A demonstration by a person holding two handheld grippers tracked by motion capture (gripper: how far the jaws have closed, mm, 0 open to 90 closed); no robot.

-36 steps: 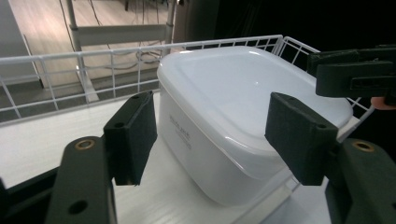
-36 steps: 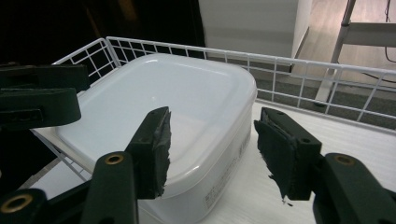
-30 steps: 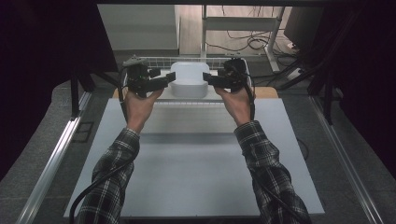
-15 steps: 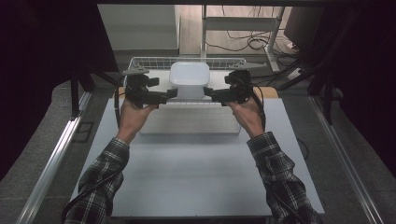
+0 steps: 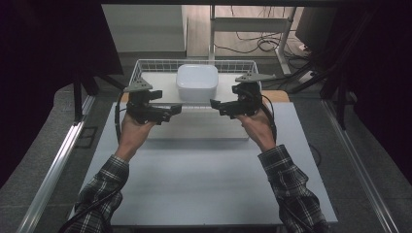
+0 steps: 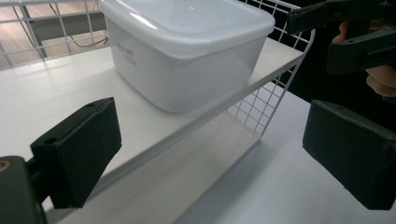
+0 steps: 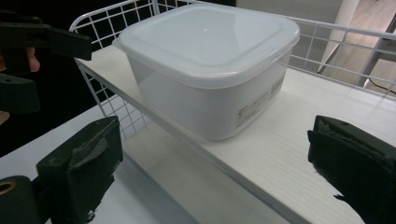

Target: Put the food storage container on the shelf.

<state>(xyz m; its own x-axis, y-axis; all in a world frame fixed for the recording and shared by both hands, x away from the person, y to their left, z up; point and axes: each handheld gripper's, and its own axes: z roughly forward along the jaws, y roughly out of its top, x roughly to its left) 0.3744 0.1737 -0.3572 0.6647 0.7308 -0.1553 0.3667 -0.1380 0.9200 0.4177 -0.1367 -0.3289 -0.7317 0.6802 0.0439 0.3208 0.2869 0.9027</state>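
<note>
You wear a plaid flannel shirt in dark and pale checks, both sleeves [image 5: 290, 187] reaching your wrists and your hands bare. Your left tool [image 5: 167, 112] and right tool [image 5: 224, 106] are matte black, each topped by a grey three-cornered plate [image 5: 137, 86] and trailing a black cable [image 5: 116, 124]. Each tool's jaws are thick black rectangular blocks; the left tool's pad [image 6: 77, 151] shows small round screw holes, the right tool's pads [image 7: 79, 170] look scuffed and frayed.

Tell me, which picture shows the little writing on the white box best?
The right gripper view: the white box is close, and its printed label faces the camera. The left gripper view shows fainter lettering on another side. In the high view the box is too small to show writing.
</note>
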